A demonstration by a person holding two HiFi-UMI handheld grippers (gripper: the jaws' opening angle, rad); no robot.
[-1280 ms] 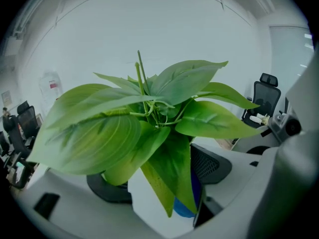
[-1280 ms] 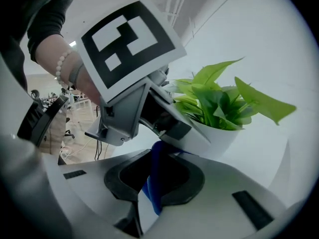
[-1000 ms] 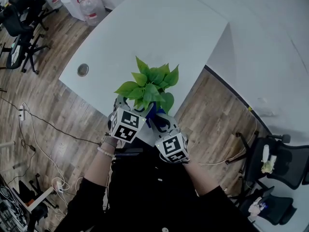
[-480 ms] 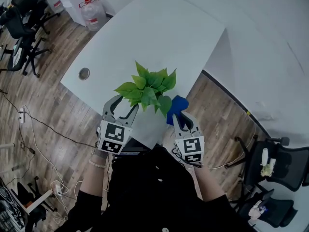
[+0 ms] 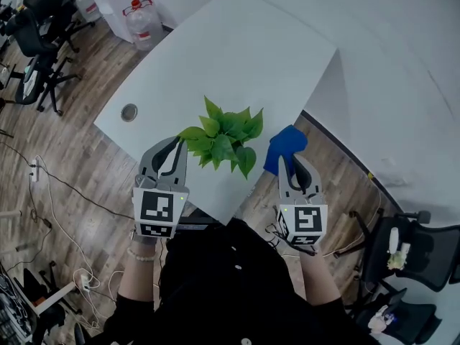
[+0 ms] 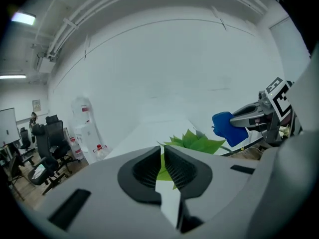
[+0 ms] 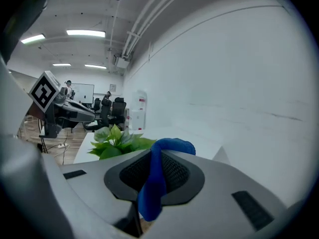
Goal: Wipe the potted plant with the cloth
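A leafy green potted plant [image 5: 224, 136] stands near the front corner of the white table [image 5: 237, 56]; its leaves hide the pot. My left gripper [image 5: 176, 144] hovers just left of the leaves, shut, with nothing between its pads [image 6: 163, 156]. Beyond those pads the plant [image 6: 195, 141] shows. My right gripper [image 5: 291, 160] is to the right of the plant, off the table's edge, shut on a blue cloth [image 5: 284, 146]. The cloth [image 7: 154, 178] hangs folded between its jaws and curls over the tips. Neither gripper touches the plant [image 7: 117, 142].
A round cable hole [image 5: 129, 112] sits in the table left of the plant. Water jugs [image 5: 140, 24] and office chairs [image 5: 32, 34] stand on the wooden floor at the far left. Another chair [image 5: 424, 243] is at the right. Cables trail across the floor on the left.
Both grippers have pulled back from the plant and spread apart, one to each side. The left jaws have closed, empty. The blue cloth went right with the right gripper.
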